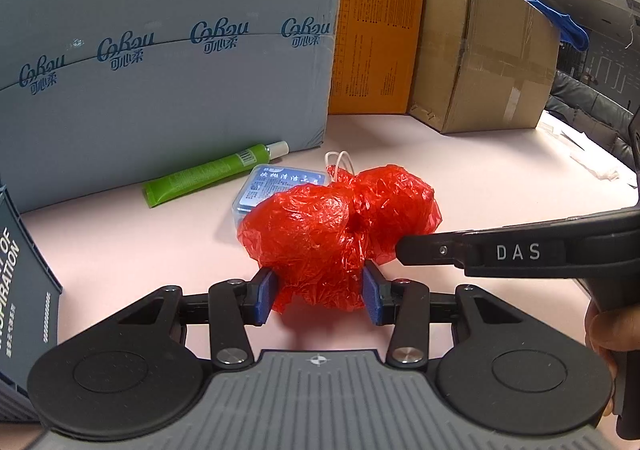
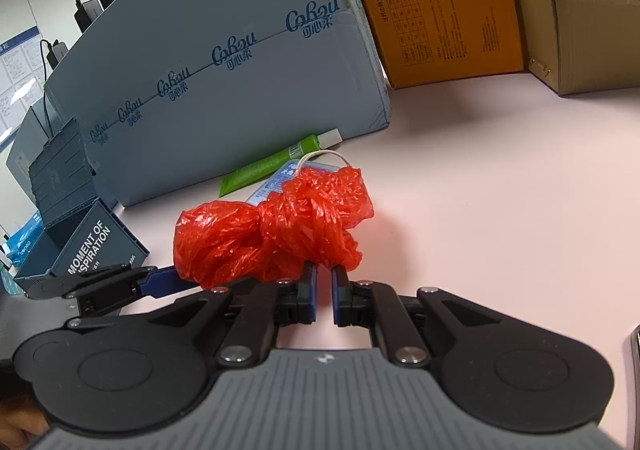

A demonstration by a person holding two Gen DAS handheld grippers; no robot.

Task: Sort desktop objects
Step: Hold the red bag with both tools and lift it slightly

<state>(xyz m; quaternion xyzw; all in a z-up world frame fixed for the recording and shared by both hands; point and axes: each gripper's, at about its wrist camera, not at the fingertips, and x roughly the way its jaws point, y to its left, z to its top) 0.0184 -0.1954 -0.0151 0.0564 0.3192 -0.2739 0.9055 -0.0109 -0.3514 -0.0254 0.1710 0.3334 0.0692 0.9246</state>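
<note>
A crumpled red plastic bag lies on the pink table; it also shows in the right wrist view. My left gripper is open, its blue pads either side of the bag's near end. My right gripper is nearly shut, its pads a narrow gap apart at the bag's near right edge; whether they pinch plastic I cannot tell. Its finger shows in the left wrist view against the bag's right side. Behind the bag lie a blue plastic case and a green tube.
A large grey-blue Cobou carton stands at the back, with an orange box and a brown cardboard box to its right. A dark blue open crate stands at the left. The pink table stretches to the right.
</note>
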